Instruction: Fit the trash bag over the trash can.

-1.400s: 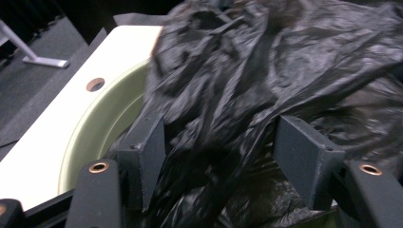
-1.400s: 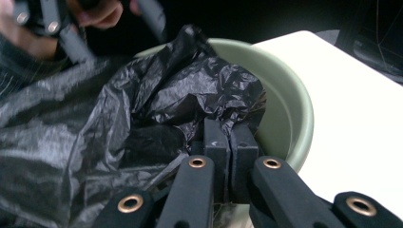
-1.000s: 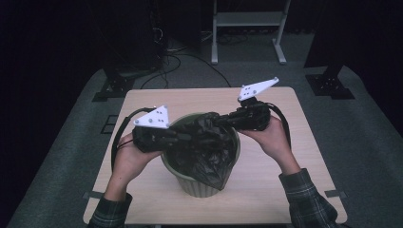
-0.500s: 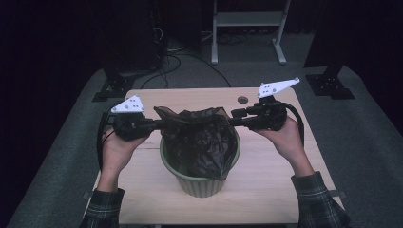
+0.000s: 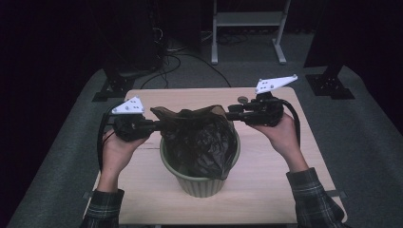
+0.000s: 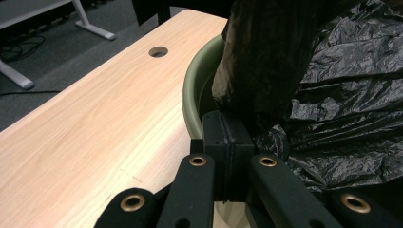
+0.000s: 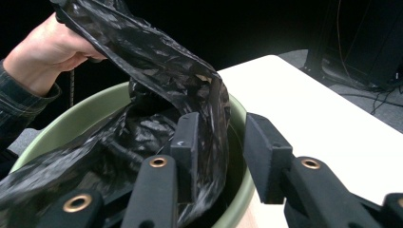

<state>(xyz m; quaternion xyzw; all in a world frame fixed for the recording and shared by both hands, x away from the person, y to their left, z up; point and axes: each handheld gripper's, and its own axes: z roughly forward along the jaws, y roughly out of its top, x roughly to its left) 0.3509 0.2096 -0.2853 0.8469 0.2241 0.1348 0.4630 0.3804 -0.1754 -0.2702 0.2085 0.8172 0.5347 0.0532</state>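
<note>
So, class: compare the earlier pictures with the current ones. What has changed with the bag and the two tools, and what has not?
Both hands moved apart, stretching the bag mouth wide over the bin. The left tool stays clamped on the bag's edge. The right tool has just been closing; its jaws stand apart, with bag film against one of them. The bin and table stayed put.

Crumpled black plastic bag (image 5: pixel 202 142) in green bin (image 5: pixel 199 183), rim stretched between left gripper (image 5: pixel 157 126) and right gripper (image 5: pixel 228 114).
</note>
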